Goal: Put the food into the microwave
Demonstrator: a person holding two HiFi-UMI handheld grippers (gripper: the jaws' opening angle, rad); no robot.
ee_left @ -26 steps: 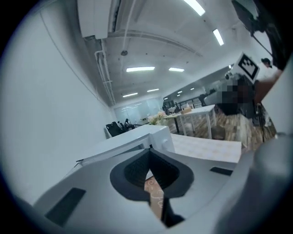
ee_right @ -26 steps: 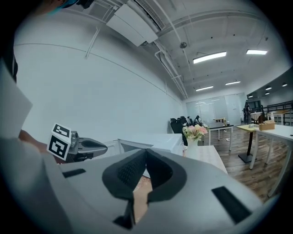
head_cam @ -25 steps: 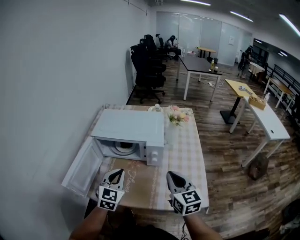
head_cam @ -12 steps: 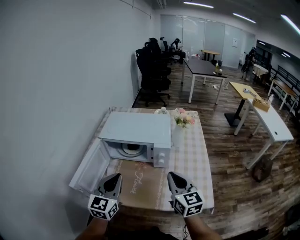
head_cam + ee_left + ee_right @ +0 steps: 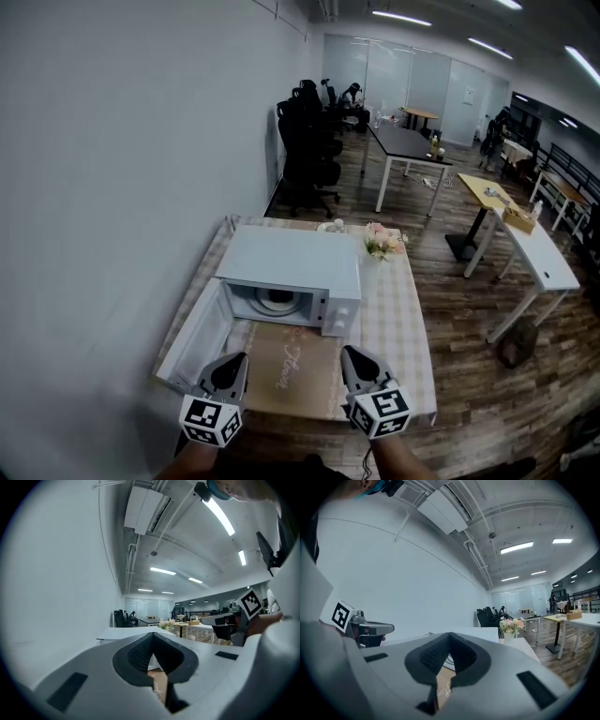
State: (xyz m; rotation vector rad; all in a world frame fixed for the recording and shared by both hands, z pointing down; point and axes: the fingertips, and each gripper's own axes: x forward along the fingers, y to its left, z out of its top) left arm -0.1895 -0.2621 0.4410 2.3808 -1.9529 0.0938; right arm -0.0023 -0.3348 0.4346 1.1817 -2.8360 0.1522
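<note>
Both tongs pressed together, empty: left gripper point(image 5: 232, 367), right gripper point(image 5: 354, 361), by table point(image 5: 403, 319) edge. No food seen outside; white disc point(image 5: 277, 300) in microwave point(image 5: 295, 267), plate or turntable unclear. Risk: clipping open door point(image 5: 197, 337) w/ left.

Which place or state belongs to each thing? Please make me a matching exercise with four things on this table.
Things:
1. door
2. flowers
3. mat
4. plate

Places or states:
a. inside the microwave
b. brown, lying before the microwave
c. swung open to the left
d. right of the microwave, at the back

Pairs: 1-c, 2-d, 3-b, 4-a
</note>
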